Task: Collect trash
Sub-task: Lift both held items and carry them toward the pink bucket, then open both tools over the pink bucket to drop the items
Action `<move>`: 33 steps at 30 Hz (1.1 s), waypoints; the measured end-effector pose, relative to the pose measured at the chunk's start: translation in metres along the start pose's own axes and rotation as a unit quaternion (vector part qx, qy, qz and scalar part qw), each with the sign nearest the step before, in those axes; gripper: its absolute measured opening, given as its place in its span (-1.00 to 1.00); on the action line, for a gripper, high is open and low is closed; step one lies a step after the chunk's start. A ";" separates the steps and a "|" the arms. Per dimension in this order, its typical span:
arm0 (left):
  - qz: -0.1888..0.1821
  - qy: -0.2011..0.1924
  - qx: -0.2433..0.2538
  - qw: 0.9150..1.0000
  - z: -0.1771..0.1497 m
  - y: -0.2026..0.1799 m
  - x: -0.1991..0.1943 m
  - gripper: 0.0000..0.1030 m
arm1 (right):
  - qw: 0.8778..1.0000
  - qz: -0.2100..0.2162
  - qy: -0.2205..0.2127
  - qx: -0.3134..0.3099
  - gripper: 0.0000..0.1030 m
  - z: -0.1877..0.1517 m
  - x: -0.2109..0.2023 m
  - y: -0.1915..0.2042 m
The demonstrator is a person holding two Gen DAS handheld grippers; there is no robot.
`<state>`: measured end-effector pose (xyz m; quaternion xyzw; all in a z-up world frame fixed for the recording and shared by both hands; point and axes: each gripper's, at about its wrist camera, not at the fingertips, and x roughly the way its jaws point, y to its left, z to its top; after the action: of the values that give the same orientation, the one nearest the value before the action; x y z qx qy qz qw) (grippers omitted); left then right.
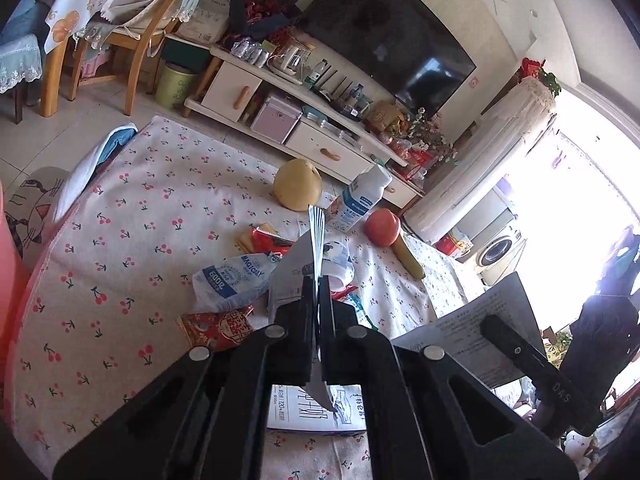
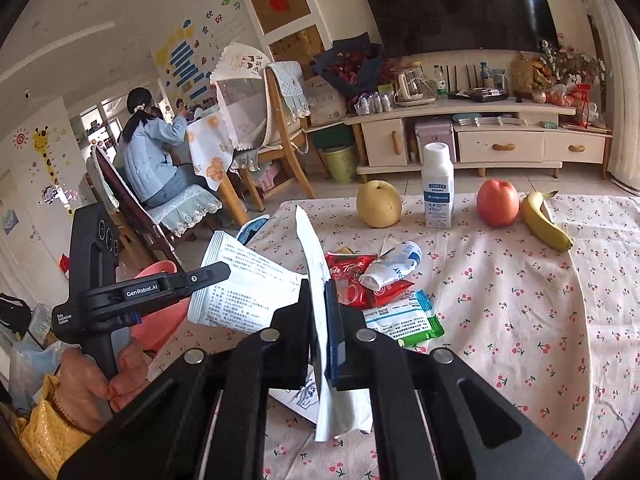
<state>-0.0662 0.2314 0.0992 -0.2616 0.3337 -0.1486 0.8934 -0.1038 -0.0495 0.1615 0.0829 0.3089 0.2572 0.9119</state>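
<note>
In the left wrist view my left gripper [image 1: 317, 282] is shut on a flat silver-white wrapper [image 1: 310, 248] that stands edge-on between its pads. My right gripper [image 2: 319, 286] is shut on a white wrapper [image 2: 310, 240], also edge-on. Each gripper shows in the other's view: the right gripper [image 1: 504, 336] with its white printed packet [image 1: 472, 320], the left gripper [image 2: 216, 272] with its printed packet [image 2: 244, 280]. Below them on the cherry-print tablecloth [image 2: 520, 320] lie a crushed plastic bottle [image 1: 232, 280], red snack wrappers [image 2: 348, 268], a green-white pack [image 2: 404, 316] and another white packet [image 1: 316, 408].
At the table's far edge stand a pear [image 2: 378, 204], a white milk bottle [image 2: 438, 184], an apple [image 2: 498, 202] and a banana [image 2: 544, 220]. A pink basin [image 2: 160, 268] sits left of the table. A green wastebasket [image 2: 340, 162] stands by the TV cabinet. A person [image 2: 148, 152] sits behind.
</note>
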 end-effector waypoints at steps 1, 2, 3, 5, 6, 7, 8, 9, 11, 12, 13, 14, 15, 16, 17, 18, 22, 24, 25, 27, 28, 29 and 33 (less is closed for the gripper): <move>0.000 -0.005 -0.003 1.000 0.002 0.002 -0.004 -0.93 | 1.000 0.000 -0.002 -0.001 -0.85 0.002 0.000 0.003; 0.000 -0.011 -0.007 1.000 0.004 0.004 -0.008 -0.93 | 1.000 0.000 -0.005 -0.002 -0.85 0.005 -0.001 0.006; 0.000 -0.017 -0.008 1.000 0.006 0.006 -0.013 -0.93 | 1.000 0.000 -0.007 -0.004 -0.85 0.007 0.000 0.009; 0.004 -0.028 -0.009 1.000 0.009 0.009 -0.022 -0.93 | 1.000 0.006 -0.009 -0.005 -0.85 0.011 0.002 0.015; 0.006 -0.033 -0.010 0.999 0.011 0.012 -0.028 -0.93 | 1.000 0.011 -0.009 -0.003 -0.85 0.014 0.004 0.018; 0.009 -0.039 -0.010 0.999 0.012 0.015 -0.034 -0.93 | 1.000 0.017 -0.011 -0.003 -0.85 0.017 0.007 0.023; 0.012 -0.045 -0.012 0.999 0.014 0.019 -0.039 -0.93 | 1.000 0.022 -0.012 -0.004 -0.85 0.021 0.010 0.028; 0.015 -0.050 -0.015 0.999 0.016 0.024 -0.045 -0.93 | 1.000 0.026 -0.014 -0.007 -0.85 0.025 0.013 0.034; 0.019 -0.061 -0.024 0.998 0.019 0.034 -0.058 -0.93 | 0.999 0.040 -0.016 -0.011 -0.85 0.033 0.020 0.045; 0.022 -0.069 -0.027 0.997 0.021 0.039 -0.065 -0.93 | 0.999 0.050 -0.017 -0.011 -0.85 0.036 0.024 0.052; 0.025 -0.076 -0.030 0.996 0.022 0.044 -0.073 -0.93 | 0.998 0.060 -0.017 -0.014 -0.85 0.040 0.029 0.061; 0.027 -0.083 -0.034 0.996 0.024 0.049 -0.082 -0.93 | 0.997 0.067 -0.018 -0.019 -0.85 0.043 0.033 0.070; 0.030 -0.091 -0.038 0.995 0.026 0.055 -0.090 -0.93 | 0.997 0.075 -0.018 -0.026 -0.85 0.046 0.039 0.081; 0.033 -0.099 -0.044 0.994 0.028 0.061 -0.098 -0.93 | 0.996 0.085 -0.017 -0.031 -0.85 0.049 0.044 0.091; 0.036 -0.107 -0.050 0.992 0.029 0.068 -0.107 -0.93 | 0.995 0.096 -0.015 -0.035 -0.85 0.052 0.050 0.103; 0.038 -0.115 -0.056 0.991 0.031 0.073 -0.116 -0.93 | 0.993 0.108 -0.012 -0.039 -0.85 0.054 0.057 0.114; 0.052 -0.154 -0.084 0.983 0.035 0.105 -0.157 -0.93 | 0.987 0.148 -0.005 -0.061 -0.85 0.062 0.087 0.165; 0.062 -0.174 -0.098 0.978 0.036 0.121 -0.176 -0.93 | 0.983 0.174 0.002 -0.062 -0.85 0.064 0.105 0.190; 0.069 -0.182 -0.104 0.975 0.037 0.130 -0.183 -0.93 | 0.980 0.187 0.006 -0.062 -0.85 0.064 0.115 0.202; 0.085 -0.197 -0.121 0.969 0.039 0.147 -0.197 -0.93 | 0.976 0.209 0.015 -0.059 -0.85 0.065 0.133 0.226; 0.094 -0.204 -0.132 0.966 0.039 0.156 -0.204 -0.93 | 0.973 0.222 0.020 -0.055 -0.85 0.064 0.143 0.238; 0.104 -0.209 -0.138 0.962 0.039 0.164 -0.208 -0.93 | 0.971 0.233 0.024 -0.052 -0.85 0.063 0.152 0.249; 0.148 -0.220 -0.159 0.951 0.041 0.187 -0.218 -0.93 | 0.966 0.251 0.048 -0.040 -0.85 0.057 0.193 0.287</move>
<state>-0.1815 0.4959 0.1324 -0.3746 0.1833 0.1016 0.9032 -0.0588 0.2963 0.1955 0.1087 0.3108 0.4938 0.8048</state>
